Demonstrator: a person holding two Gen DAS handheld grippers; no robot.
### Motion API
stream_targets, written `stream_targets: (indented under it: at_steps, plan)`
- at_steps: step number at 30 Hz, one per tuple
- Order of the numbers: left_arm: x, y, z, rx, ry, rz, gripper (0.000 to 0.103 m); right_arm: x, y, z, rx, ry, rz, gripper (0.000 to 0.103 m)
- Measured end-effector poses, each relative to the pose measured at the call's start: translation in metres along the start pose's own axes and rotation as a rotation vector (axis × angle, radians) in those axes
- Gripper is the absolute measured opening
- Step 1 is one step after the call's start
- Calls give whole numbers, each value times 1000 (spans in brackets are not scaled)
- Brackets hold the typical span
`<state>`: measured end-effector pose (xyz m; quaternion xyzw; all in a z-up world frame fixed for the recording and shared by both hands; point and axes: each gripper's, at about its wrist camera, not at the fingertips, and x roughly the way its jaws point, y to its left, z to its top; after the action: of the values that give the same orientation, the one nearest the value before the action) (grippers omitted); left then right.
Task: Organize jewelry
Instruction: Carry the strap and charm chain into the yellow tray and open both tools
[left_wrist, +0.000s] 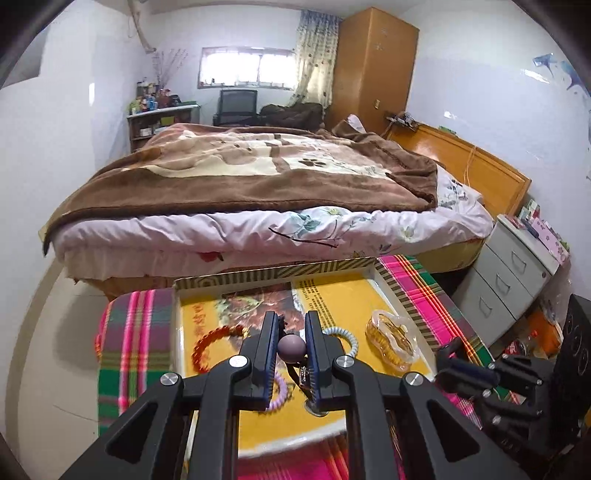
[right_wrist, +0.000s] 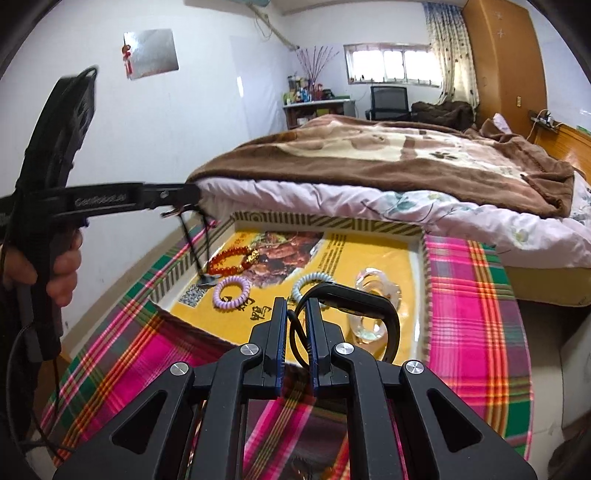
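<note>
My left gripper (left_wrist: 291, 332) clamps a mauve bead (left_wrist: 291, 347) (cord dangling); my right gripper (right_wrist: 295, 314) pinches a black band (right_wrist: 354, 295) over the tray (right_wrist: 421, 258).

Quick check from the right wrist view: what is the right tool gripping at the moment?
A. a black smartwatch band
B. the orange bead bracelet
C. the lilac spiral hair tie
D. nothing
A: the right tool is closed on the black smartwatch band above the tray, while the orange bead bracelet and the lilac spiral hair tie lie untouched on the tray floor.
</note>
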<state>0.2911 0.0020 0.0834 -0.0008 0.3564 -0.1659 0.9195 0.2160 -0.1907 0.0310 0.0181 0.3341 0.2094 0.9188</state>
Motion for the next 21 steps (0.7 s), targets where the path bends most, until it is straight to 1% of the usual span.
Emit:
stream_targets:
  at_steps: [7,11,16,21]
  plan:
    - [43,1,9,26,37,-14,15,31,4,2,-21,51,4,10]
    - [65,-1,13,54,58,-42,15,45,9,2,-38,76,6,10]
    - [95,-1,13,70,110,-34,15,63,14,-1,-62,129,11,10]
    - [118,8,7,72,163,-3,15,79,21,-7,-93,177,21,10]
